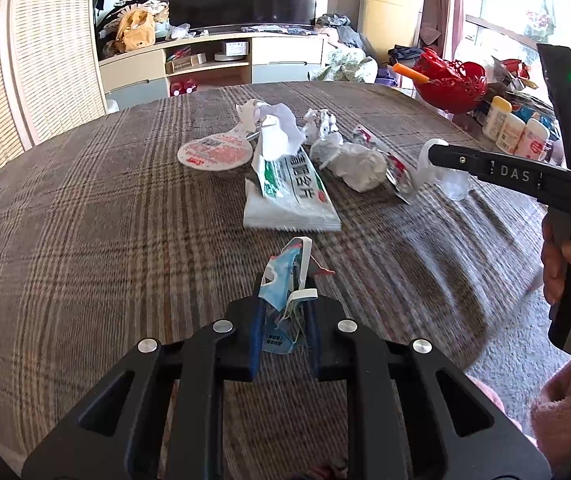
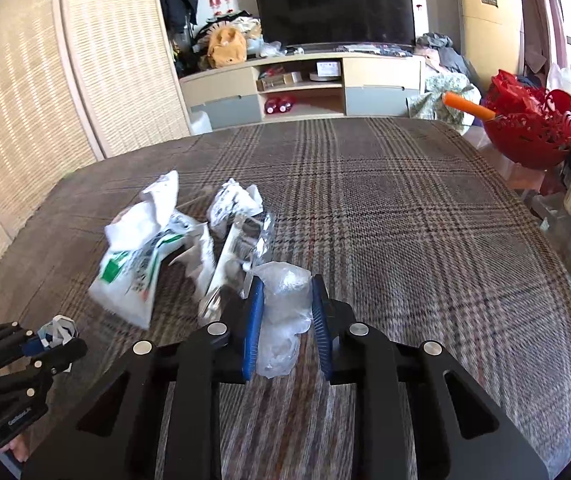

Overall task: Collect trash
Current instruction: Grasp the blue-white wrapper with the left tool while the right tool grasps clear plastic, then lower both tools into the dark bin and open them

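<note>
Left gripper (image 1: 285,282) closed on a crumpled blue wrapper (image 1: 285,256), held just above the plaid tablecloth (image 1: 85,220). Right gripper (image 2: 287,284) narrowed around a clear plastic bag (image 2: 285,320), blue pads pressing both of its sides at the pile's right edge.

Remaining trash bunched mid-table: green-and-white packet (image 1: 293,188), round printed lid (image 1: 215,152), balled white paper (image 1: 349,164), foil wrapper (image 1: 397,172). Packet straight ahead of the left gripper, long axis running roughly away from it with a slight slant; from the right gripper, same packet off to the left and slightly forward.

Left side judged better lined up for the packet, its narrow end nearest. Both sets of jaws full, so probably a drop-off first. No bin visible in either view.
</note>
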Demonstrator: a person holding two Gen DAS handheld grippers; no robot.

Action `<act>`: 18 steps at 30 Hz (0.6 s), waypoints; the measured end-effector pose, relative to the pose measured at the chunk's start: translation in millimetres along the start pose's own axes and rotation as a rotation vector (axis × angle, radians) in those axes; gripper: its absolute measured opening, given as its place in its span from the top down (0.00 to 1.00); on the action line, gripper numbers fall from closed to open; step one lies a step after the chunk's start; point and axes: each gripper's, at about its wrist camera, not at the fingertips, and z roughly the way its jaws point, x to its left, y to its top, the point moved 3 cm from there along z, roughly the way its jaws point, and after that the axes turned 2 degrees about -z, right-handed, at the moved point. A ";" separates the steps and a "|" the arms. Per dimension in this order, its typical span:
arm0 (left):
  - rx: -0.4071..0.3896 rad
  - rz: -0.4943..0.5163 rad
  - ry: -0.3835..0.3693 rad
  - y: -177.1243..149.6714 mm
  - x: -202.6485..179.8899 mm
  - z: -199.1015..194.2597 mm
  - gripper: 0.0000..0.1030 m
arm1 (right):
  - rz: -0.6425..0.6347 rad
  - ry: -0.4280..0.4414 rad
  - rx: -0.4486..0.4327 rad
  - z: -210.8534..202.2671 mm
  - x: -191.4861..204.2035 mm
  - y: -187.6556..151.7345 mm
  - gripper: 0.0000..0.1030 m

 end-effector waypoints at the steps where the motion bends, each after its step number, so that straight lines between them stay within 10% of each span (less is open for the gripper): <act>1: -0.001 -0.004 0.001 -4.7 -1.8 -5.8 0.84 | -0.003 0.000 -0.002 -4.8 1.9 -3.0 0.76; 18: -0.020 -0.064 0.038 -78.3 -19.9 -85.9 0.83 | -0.033 0.096 0.006 -82.4 41.8 -80.1 0.75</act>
